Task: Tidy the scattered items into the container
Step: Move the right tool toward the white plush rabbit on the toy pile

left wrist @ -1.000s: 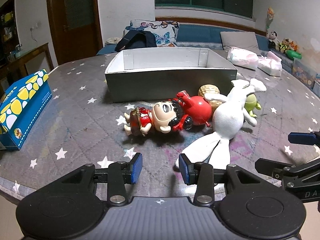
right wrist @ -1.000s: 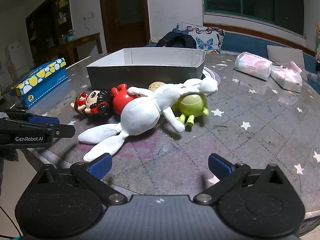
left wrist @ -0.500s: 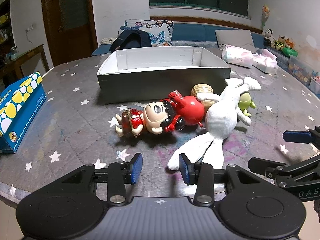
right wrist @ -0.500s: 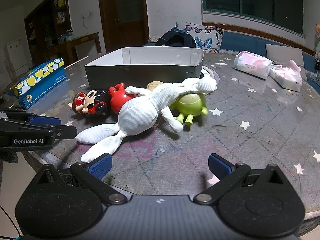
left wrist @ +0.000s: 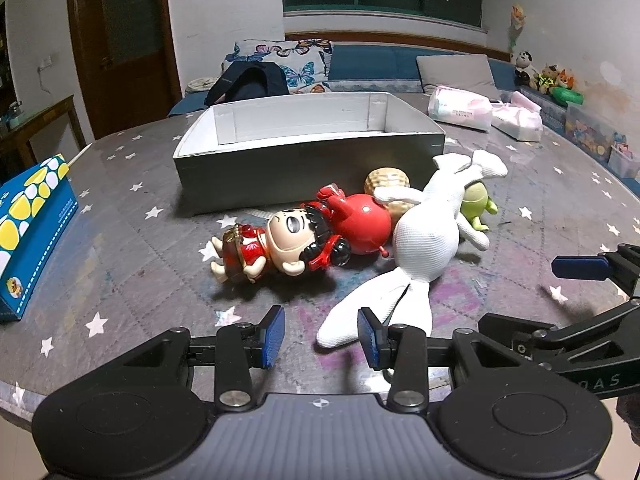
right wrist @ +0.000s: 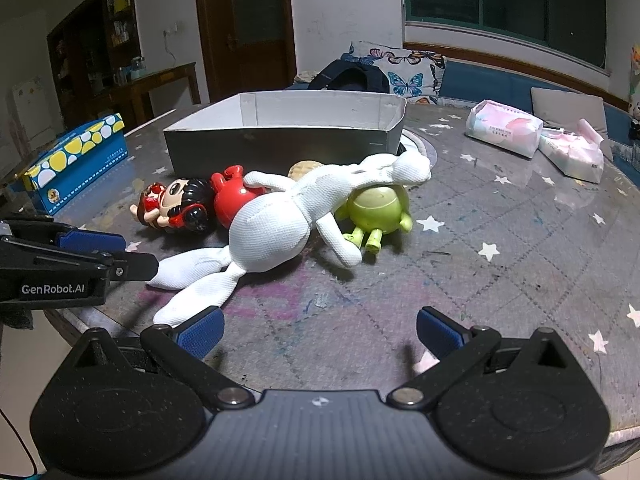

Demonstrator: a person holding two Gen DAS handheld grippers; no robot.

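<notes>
While both grippers' fingers (left wrist: pixel 273 336) gape, white plush rabbit (left wrist: pixel 426 240) lies beside box (left wrist: pixel 304 168).

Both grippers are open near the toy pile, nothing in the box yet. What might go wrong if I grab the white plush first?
Likely snags:
1. The white plush lies draped over the green toy and against the red toy; lifting it may drag or roll them.
2. The left gripper sits at a limp leg, so the body could dangle and catch the box wall.
3. The right gripper is close alongside; the two may collide.
</notes>
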